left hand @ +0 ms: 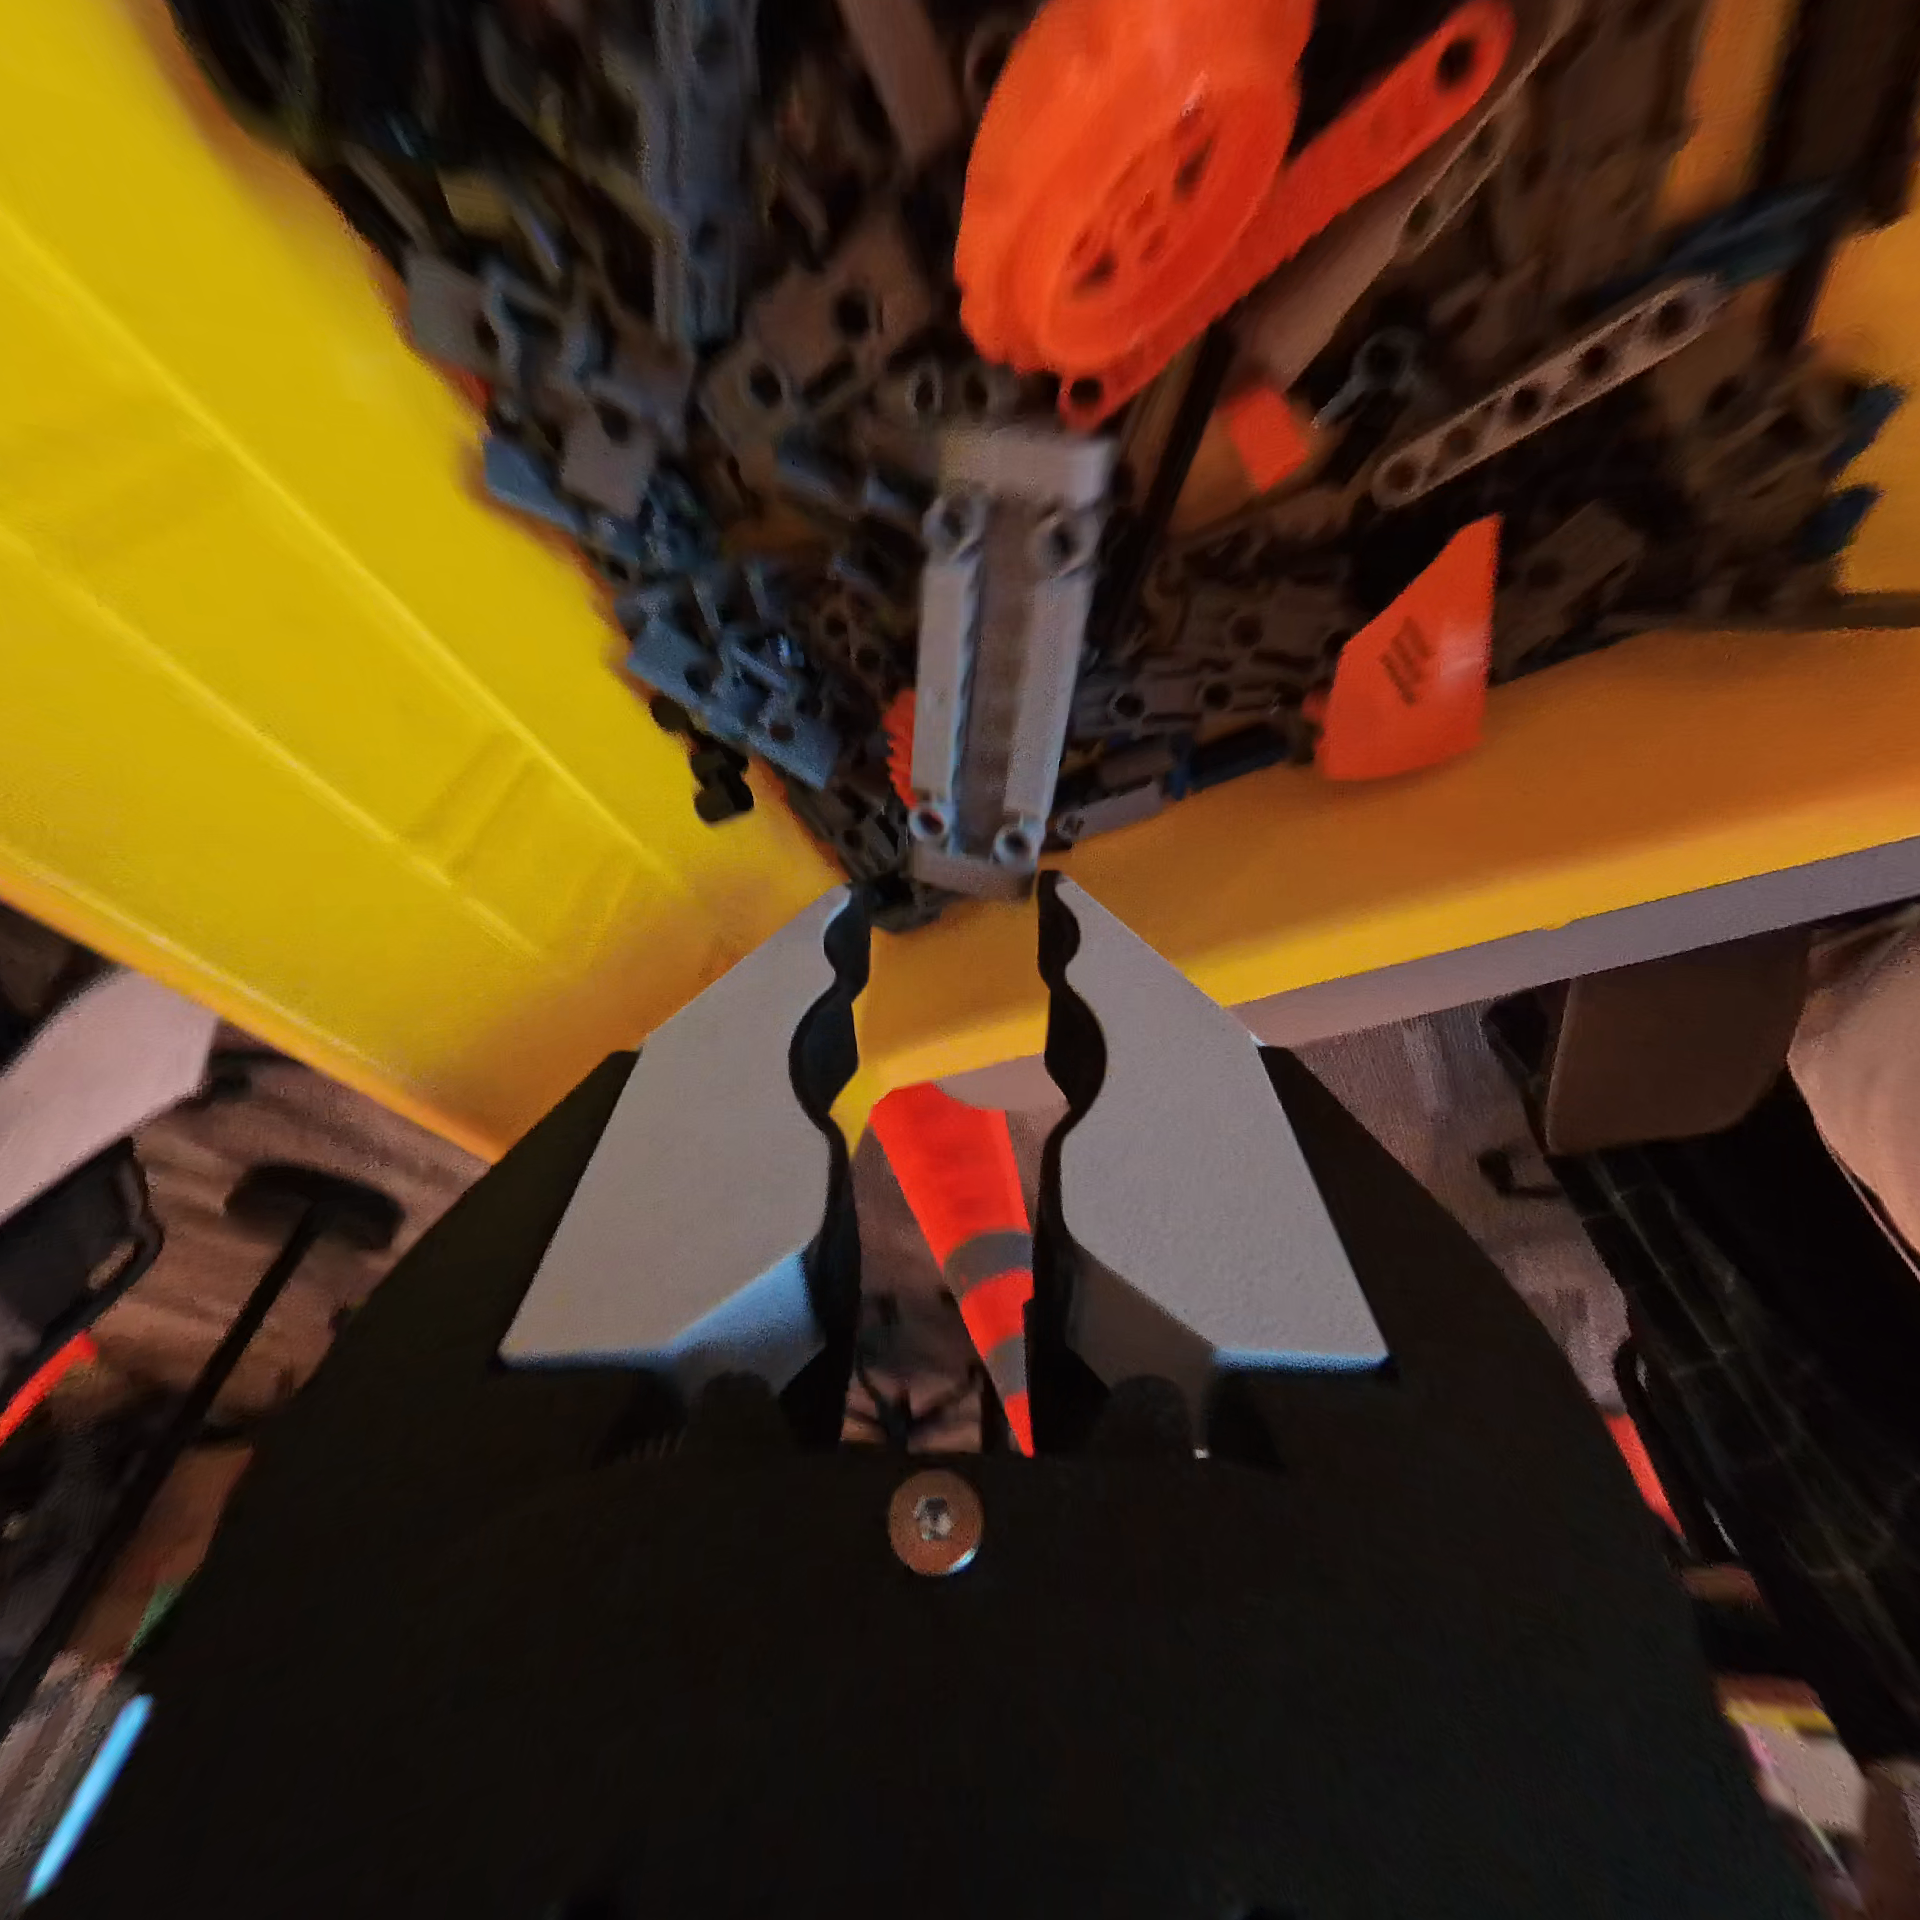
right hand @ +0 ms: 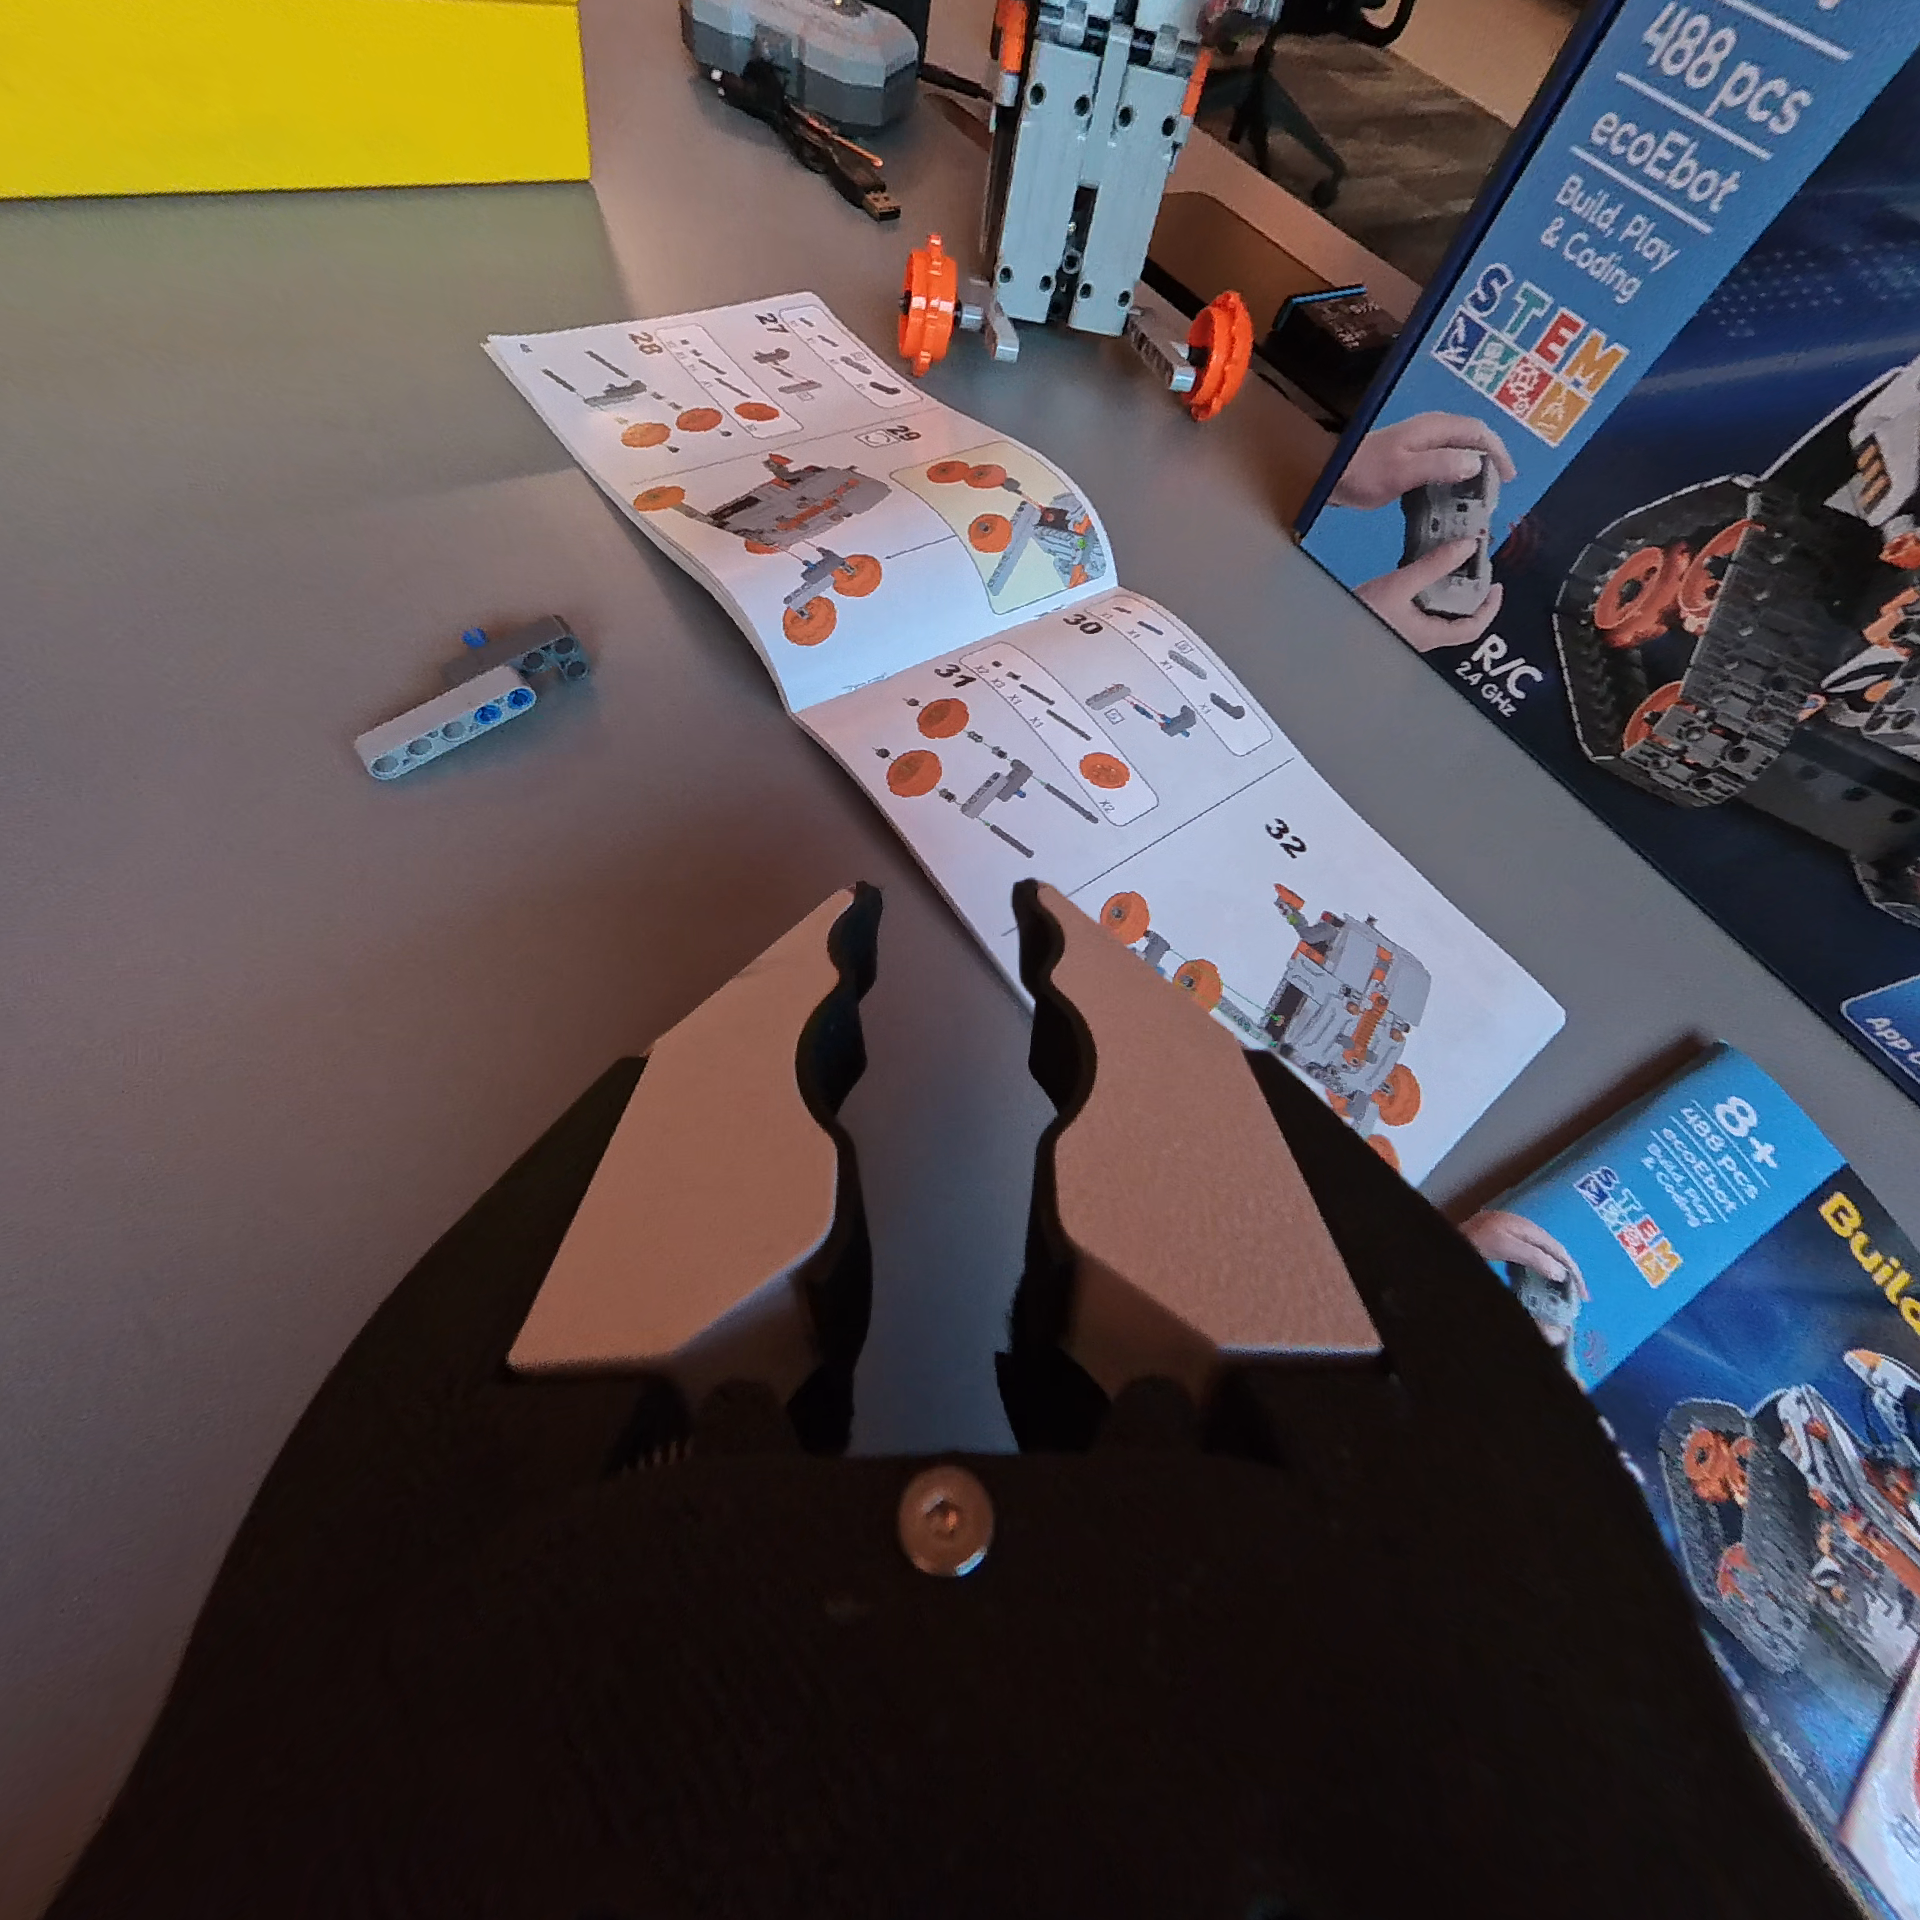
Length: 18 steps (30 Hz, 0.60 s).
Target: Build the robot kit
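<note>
The grey table point(right hand: 260, 436) carries everything in the right wrist view, and places here are told from the open instruction booklet point(right hand: 935, 644) lying across its middle; one yellow bin point(right hand: 291, 94) sits at the far left corner beyond the booklet; two printed boxes lie to the booklet's right, a large blue one point(right hand: 1683, 436) alongside it and a smaller blue one point(right hand: 1745, 1403) near its closest corner; one half-built grey model point(right hand: 1081, 177) stands upright just past the booklet's far end, with two orange wheels point(right hand: 928, 301) at its base, and one grey motor block with a black cable point(right hand: 800, 52) lies farther back to the left; one small assembly of grey beams with blue pins point(right hand: 478, 696) lies to the booklet's left, apart from it; the right gripper point(right hand: 945, 894) hangs above the table at the booklet's near left edge, jaws parted and empty

The left wrist view is blurred; the same yellow bin point(left hand: 312, 623) fills it, heaped with dark grey and black pieces; counted among them are one large orange wheel point(left hand: 1122, 197), one orange beam point(left hand: 1392, 114), one orange panel point(left hand: 1413, 665) and one light grey frame piece point(left hand: 987, 675); the left gripper point(left hand: 951, 883) has its jaws parted, holding nothing, its tips at the bin's rim just below that frame piece
</note>
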Motion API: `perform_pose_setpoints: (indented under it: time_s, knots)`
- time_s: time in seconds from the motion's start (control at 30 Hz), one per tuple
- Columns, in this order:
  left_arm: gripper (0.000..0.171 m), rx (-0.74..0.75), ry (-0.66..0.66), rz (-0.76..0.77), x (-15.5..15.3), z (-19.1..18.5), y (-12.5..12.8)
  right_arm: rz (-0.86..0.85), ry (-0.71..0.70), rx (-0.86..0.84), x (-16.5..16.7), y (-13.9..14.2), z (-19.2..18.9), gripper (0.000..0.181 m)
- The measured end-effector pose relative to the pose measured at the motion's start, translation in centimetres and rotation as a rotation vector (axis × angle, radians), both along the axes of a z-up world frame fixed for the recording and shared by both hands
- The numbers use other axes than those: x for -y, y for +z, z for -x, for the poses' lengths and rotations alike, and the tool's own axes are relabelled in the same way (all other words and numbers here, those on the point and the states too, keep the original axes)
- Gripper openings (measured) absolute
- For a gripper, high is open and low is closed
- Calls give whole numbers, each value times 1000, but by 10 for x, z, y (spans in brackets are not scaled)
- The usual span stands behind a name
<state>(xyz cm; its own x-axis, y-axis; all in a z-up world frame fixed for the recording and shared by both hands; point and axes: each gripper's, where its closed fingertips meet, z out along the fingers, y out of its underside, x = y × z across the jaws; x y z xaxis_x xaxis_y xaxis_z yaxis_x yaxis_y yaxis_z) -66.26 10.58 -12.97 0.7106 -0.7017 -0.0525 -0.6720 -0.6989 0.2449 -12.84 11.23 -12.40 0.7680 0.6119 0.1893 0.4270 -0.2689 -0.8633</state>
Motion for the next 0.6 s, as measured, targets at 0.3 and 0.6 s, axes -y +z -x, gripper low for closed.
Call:
perform_pose_setpoints:
  time_s: [0.3, 0.6]
  knots:
    - [39, 62, 56, -85, -32, -18, -26, 5, -1, 6, 1, -2, 0, 25]
    - [40, -110, -120, -250, -57, -11, 7, -2, -5, 14, 1, -1, -3, 26]
